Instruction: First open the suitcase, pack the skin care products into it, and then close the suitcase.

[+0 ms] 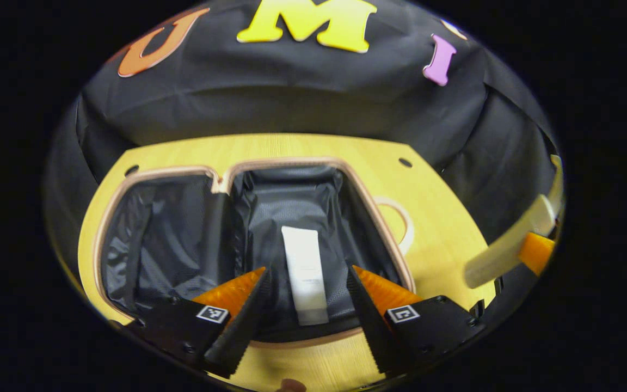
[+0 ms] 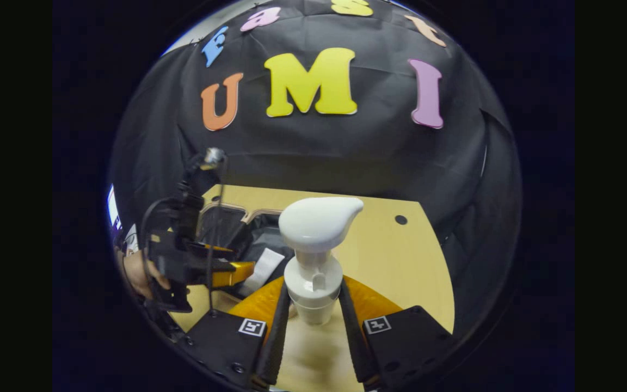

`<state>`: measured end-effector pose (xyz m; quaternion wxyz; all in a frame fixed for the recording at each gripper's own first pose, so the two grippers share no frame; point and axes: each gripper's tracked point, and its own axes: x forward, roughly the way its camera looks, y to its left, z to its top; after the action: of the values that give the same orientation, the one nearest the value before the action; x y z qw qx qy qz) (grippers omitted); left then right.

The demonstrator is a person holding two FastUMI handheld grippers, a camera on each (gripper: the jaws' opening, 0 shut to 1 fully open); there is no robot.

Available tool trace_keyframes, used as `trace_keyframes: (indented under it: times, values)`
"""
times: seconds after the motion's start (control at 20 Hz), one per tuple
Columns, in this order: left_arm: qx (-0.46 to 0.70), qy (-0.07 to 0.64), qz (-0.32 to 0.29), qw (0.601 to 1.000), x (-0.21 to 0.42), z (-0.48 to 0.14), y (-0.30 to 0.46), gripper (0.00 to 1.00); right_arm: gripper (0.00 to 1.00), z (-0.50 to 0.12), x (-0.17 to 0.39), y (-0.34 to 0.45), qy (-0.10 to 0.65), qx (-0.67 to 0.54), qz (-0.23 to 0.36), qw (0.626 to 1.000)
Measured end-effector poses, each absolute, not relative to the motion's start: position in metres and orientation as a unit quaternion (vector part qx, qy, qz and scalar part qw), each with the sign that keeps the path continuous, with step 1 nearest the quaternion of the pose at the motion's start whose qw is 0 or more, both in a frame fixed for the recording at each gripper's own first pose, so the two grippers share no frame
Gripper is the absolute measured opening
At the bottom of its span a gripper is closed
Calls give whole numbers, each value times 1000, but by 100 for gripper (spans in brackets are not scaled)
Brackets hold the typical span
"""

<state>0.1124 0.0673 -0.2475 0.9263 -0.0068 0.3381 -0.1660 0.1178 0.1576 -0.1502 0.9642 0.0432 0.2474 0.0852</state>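
Your left gripper (image 1: 305,305) hangs wide over the open suitcase (image 1: 128,185), the white tube (image 1: 305,272) already inside; your right gripper (image 2: 313,326) clamps the pump bottle (image 2: 313,261) — pack it, then close up.

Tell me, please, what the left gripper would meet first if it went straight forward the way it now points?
Probably the white tube lying in the open suitcase. The left gripper points down into the case with open jaws on either side of the tube. Depth is unclear, so it may meet the dark lining beside the tube.
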Motion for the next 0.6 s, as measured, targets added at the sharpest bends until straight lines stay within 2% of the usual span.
trace_keyframes:
  times: [0.05,0.35,0.55,0.6]
  values:
    - [-6,318,-164,934,106,-233,78,96,48,-155,124,172,258,49,92,961]
    - [35,161,-144,976,76,-155,169,97,48,-212,162,258,353,93,102,925]
    - [31,135,-109,984,66,-150,237,97,49,-257,171,273,420,75,63,902]
    - [25,140,-94,985,65,-154,258,97,49,-255,173,274,412,74,53,907]
